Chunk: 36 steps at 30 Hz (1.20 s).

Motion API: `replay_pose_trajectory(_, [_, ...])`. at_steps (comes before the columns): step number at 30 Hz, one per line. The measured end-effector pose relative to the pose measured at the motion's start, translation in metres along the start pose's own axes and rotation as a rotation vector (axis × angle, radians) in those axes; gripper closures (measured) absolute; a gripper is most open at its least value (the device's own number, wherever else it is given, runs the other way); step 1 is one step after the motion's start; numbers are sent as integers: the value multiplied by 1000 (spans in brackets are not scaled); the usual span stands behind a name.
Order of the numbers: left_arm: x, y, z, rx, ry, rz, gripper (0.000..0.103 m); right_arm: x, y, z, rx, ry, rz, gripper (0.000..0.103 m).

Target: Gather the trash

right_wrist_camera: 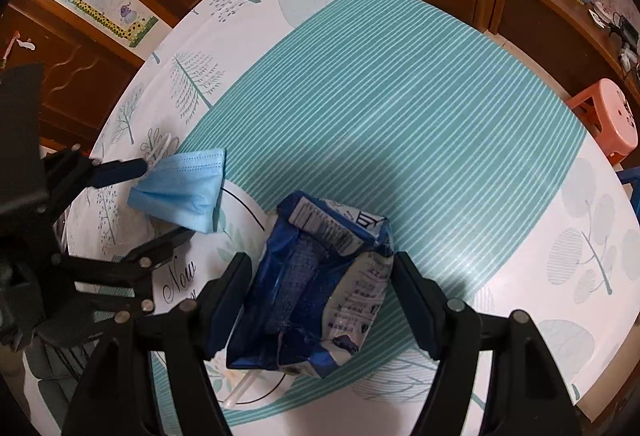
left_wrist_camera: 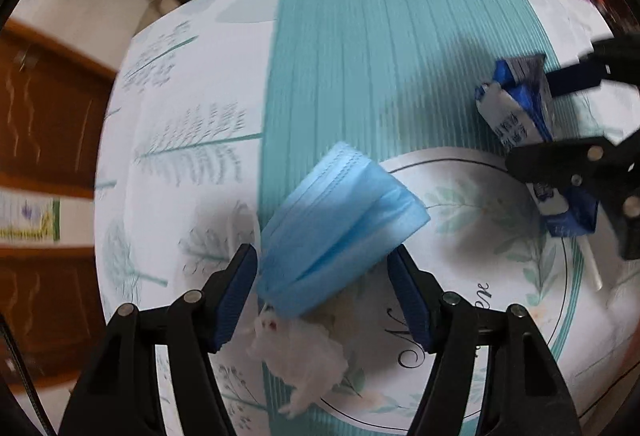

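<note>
Left wrist view, blurred: the left gripper (left_wrist_camera: pixel 322 292) stands open around a pleated light-blue face mask (left_wrist_camera: pixel 340 228) at lower centre, pads apart from it; a crumpled white tissue (left_wrist_camera: pixel 300 352) lies partly hidden beneath. At right, the open right gripper (right_wrist_camera: pixel 322 304) straddles a crushed blue-and-white drink carton (right_wrist_camera: pixel 320 288), its white straw (right_wrist_camera: pixel 240 392) partly hidden, on the teal-striped tablecloth (right_wrist_camera: pixel 380 107).

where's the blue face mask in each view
left wrist: blue face mask sits low centre, between the left gripper fingers.
right wrist: mask at mid left, by the other gripper's fingers.
shared landmark: the crushed blue carton, right edge in left view, bottom centre in right view.
</note>
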<state>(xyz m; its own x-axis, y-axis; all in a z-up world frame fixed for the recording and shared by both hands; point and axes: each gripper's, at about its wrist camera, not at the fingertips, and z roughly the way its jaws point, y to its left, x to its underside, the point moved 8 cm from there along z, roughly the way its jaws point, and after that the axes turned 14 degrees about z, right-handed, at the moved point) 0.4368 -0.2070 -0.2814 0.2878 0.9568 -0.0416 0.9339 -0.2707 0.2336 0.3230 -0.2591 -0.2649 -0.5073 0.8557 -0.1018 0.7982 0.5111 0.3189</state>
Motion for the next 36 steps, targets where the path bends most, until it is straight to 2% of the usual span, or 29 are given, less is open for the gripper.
replay_pose_trajectory(1, [-3,-2,-1,19,-17,9,55,0,0,0,-2,0,0,31])
replay_pose_trajectory(2, [-4,-4,0,55,-23,13,78,0,0,0,-4,0,-1,31])
replay_pose_trajectory(3, [-5,-6,1,88,-24,4,85,1,0,0,-6,0,-1,31])
replay_pose_trajectory(6, [-2,-3,0,124,-33,-44,94,0,-1,0,-8,-3,3,31])
replay_pose_trajectory(11, [13,21,-12,241,-90,-258,96,0,-3,-1,-15,-2,10,31])
replay_pose_trajectory(13, [22,30,-21,262,-116,-327,96,0,-2,-1,-14,1,10,31])
replay_pose_trajectory(18, [46,41,-26,281,-119,-439,96,0,-2,-1,-17,3,8,31])
replay_pose_trajectory(21, [61,43,-36,238,-127,-471,96,2,-2,-2,-22,8,8,31])
replay_pose_trajectory(26, [76,49,-55,98,-120,-484,96,5,-1,-2,-21,14,-4,31])
replay_pose_trajectory(32, [83,47,-73,117,-113,-514,95,9,-1,-2,-25,29,-14,31])
replay_pose_trajectory(36, [93,30,-71,146,-91,-538,95,13,-1,-1,-29,41,-17,31])
